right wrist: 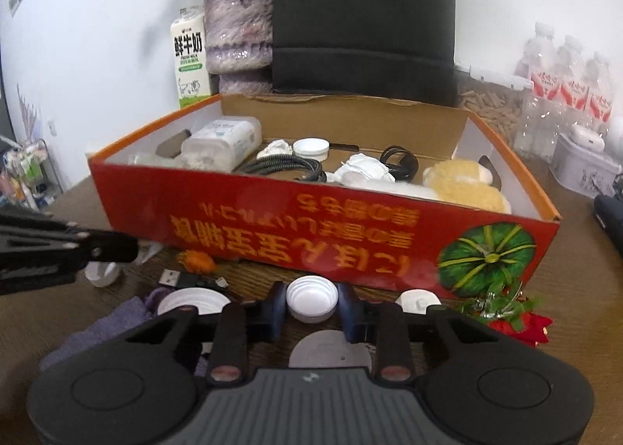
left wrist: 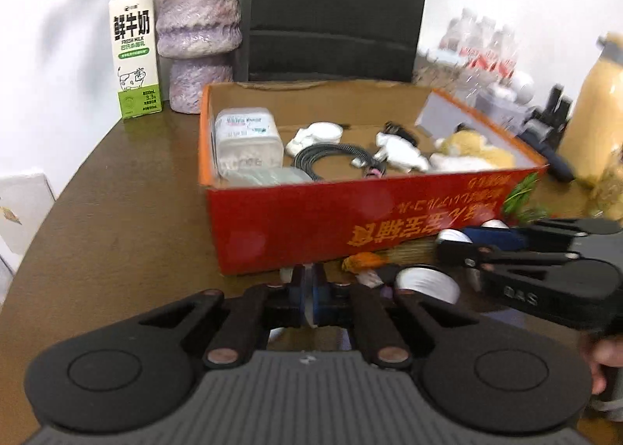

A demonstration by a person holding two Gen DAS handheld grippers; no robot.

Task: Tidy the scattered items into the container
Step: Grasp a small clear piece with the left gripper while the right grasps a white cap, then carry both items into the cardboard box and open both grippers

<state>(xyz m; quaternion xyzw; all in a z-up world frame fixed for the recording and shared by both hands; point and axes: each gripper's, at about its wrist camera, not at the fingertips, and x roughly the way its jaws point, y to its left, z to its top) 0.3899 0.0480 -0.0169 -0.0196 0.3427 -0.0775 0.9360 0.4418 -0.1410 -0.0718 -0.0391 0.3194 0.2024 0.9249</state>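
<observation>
1. Left wrist view: the left tongs [left wrist: 310, 299] sat low over the brown worktop [left wrist: 117, 211], just in front of the red cardboard box [left wrist: 311, 219]. Their blue pads were nearly together, with something thin and pale pinched between them; what it was could not be told.
2. Inside the box lay a white wipes pack [left wrist: 249, 141], a coiled black cable [left wrist: 331, 160], a white lid [left wrist: 325, 130] and a yellow plush toy [left wrist: 473, 150].
3. To the right, the right tongs [left wrist: 473, 236] reached in sideways, a white cap [left wrist: 453, 237] showing at their blue tips. A bigger white lid [left wrist: 426, 283] rested on the worktop below them, an orange scrap [left wrist: 364, 262] near the box wall.
4. Behind the box stood a milk carton [left wrist: 136, 47] and a purple vase [left wrist: 198, 28].
5. Right wrist view: the right tongs [right wrist: 311, 306] were clamped on a white bottle cap [right wrist: 311, 299], one blue pad on each side, held just before the box's [right wrist: 272, 226] front wall.
6. On the worktop [right wrist: 584, 289] around them lay a white lid [right wrist: 194, 302], a USB adapter [right wrist: 183, 279], a purple cloth [right wrist: 105, 328], another white cap [right wrist: 418, 301] and a red-and-green sprig [right wrist: 514, 312].
7. The left tongs [right wrist: 132, 248] came in from the left edge; from here their spread could not be judged.
</observation>
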